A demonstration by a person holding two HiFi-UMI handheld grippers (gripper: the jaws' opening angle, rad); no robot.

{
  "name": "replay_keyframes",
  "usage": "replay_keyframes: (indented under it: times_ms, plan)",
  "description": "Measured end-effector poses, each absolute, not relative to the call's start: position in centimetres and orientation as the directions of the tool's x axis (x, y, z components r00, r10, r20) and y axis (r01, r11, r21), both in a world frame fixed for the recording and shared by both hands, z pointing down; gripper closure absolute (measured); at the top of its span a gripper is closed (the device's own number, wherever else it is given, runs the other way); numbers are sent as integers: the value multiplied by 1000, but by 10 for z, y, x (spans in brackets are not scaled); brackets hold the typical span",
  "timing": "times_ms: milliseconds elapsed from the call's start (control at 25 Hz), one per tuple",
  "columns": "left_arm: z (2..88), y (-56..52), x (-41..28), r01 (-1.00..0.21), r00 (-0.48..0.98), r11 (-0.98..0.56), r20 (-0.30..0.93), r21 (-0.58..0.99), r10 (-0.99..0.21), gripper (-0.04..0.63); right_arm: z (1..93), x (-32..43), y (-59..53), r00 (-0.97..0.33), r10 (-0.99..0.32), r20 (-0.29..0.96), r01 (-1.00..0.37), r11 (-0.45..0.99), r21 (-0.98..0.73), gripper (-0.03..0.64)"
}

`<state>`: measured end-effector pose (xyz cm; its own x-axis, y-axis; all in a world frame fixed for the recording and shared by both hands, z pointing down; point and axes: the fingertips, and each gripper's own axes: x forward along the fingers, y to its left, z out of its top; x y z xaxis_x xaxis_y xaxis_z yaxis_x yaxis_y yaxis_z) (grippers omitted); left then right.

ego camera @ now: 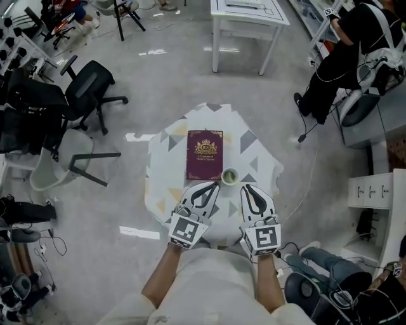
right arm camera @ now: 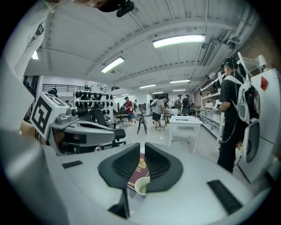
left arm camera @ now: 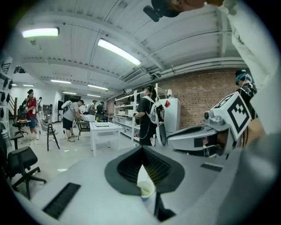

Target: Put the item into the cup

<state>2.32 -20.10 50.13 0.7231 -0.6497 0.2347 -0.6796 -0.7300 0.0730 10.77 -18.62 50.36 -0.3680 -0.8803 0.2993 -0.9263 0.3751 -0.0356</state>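
A maroon booklet with a gold crest (ego camera: 204, 154) lies flat on the small round table (ego camera: 163, 166). A small pale cup (ego camera: 229, 176) stands upright just off the booklet's near right corner. My left gripper (ego camera: 211, 186) hovers at the booklet's near edge, left of the cup, shut and empty. My right gripper (ego camera: 248, 188) sits to the cup's right, jaws nearly together with nothing between them. In the left gripper view the cup (left arm camera: 146, 190) shows below the closed jaws (left arm camera: 142, 151). The right gripper view shows cup (right arm camera: 142, 185) and booklet (right arm camera: 138, 169) through its narrow jaw slit (right arm camera: 142, 149).
The table wears a white cloth with grey and yellow triangles. Office chairs (ego camera: 89, 89) stand at the left, a white table (ego camera: 247, 19) is beyond, and a seated person (ego camera: 342, 57) is at the upper right. Cables lie on the floor.
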Motion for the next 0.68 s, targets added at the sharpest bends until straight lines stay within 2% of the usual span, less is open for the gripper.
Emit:
replay_keyframes:
  times_ms: [680]
  plan:
    - [472, -182, 10, -619, 775, -785, 187, 27, -604, 581, 464, 96, -161, -287, -924, 251, -954, 300, 16, 578]
